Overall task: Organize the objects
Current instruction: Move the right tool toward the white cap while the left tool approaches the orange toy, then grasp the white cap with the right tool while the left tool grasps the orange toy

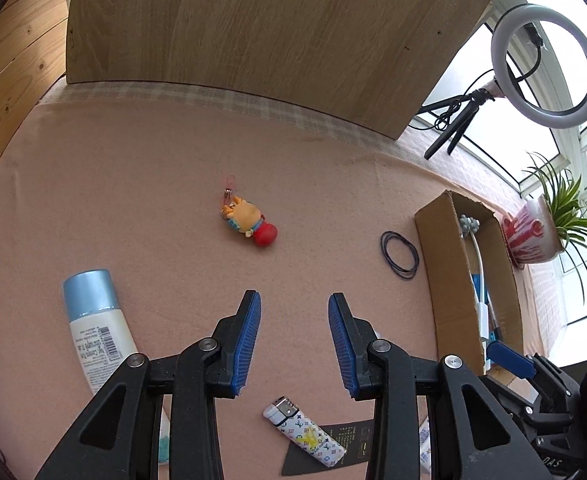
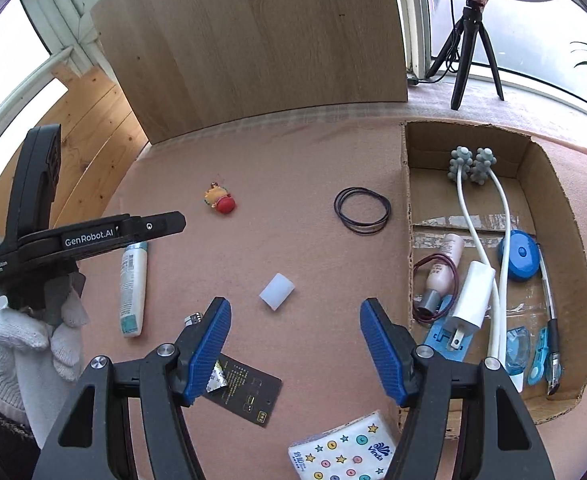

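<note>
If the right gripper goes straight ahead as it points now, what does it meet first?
Most likely the small white cap, lying just ahead between the open fingers of the right gripper. Beyond it is bare mat up to the wooden board. Depth is hard to judge.

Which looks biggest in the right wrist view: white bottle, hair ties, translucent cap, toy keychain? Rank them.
1. White bottle, the longest by far.
2. Hair ties, a wide ring.
3. Translucent cap and toy keychain look alike; the cap lies nearer the camera, so no ranking.
</note>
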